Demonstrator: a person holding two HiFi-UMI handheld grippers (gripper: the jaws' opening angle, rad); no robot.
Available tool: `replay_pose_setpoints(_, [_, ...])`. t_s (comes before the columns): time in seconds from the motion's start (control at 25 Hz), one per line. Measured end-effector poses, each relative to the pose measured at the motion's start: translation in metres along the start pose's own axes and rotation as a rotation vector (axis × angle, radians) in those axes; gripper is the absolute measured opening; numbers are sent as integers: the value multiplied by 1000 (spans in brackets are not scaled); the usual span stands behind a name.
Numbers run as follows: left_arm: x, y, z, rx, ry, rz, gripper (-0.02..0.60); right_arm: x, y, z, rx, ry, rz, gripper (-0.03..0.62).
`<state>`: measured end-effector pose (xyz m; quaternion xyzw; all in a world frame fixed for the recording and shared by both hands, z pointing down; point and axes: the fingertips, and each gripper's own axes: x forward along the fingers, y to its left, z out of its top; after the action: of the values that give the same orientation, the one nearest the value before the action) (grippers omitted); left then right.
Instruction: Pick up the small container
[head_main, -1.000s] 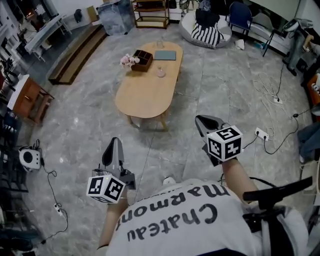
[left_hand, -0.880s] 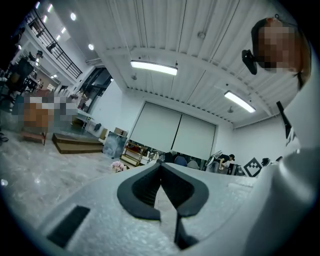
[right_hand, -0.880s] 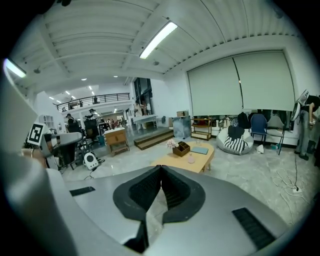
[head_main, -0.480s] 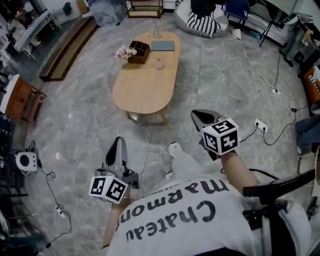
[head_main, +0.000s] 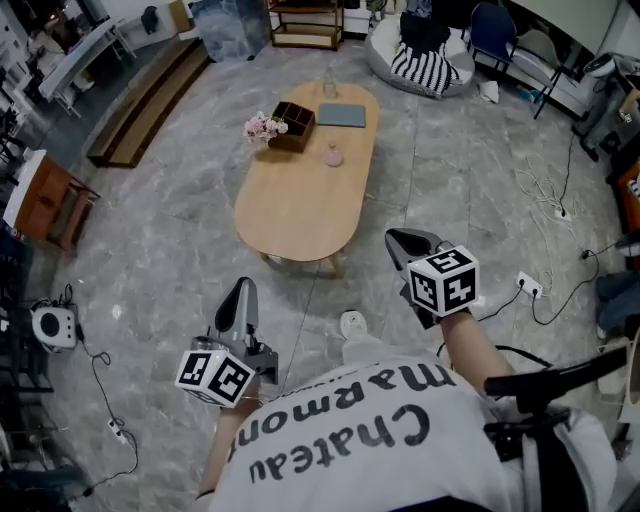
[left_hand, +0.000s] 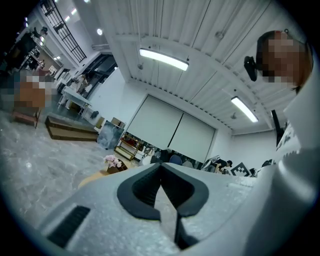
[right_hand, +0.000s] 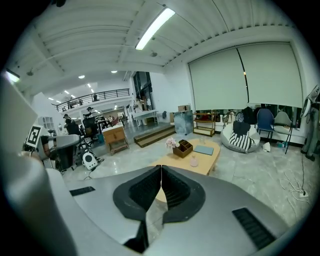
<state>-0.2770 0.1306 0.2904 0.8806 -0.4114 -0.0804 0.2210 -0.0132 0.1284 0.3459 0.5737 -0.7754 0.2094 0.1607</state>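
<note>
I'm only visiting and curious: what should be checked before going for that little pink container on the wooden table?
1. Target found: ok. The small container stands on the table.
2. Within reach: not ok. Both grippers hang over the floor, short of the table.
3. Left gripper free: ok. Shut, nothing in it.
4. Right gripper ready to grasp: not ok. Shut, empty; must open.
5. Room around container: ok. It stands apart from the brown box.
6. Lid or contents: cannot tell.
</note>
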Motion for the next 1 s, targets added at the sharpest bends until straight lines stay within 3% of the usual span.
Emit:
replay_pose_setpoints(0.4, [104,26,34,61,-34,18,15,82,-68,63,1,-18,30,12])
replay_pose_setpoints(0.64, [140,53,37,41,-82,119,15,131,-100,68,48,37,88,12])
replay_pose_setpoints(1.0, [178,80,22,47,9,230,15,188,-128,64,188,72,157,12])
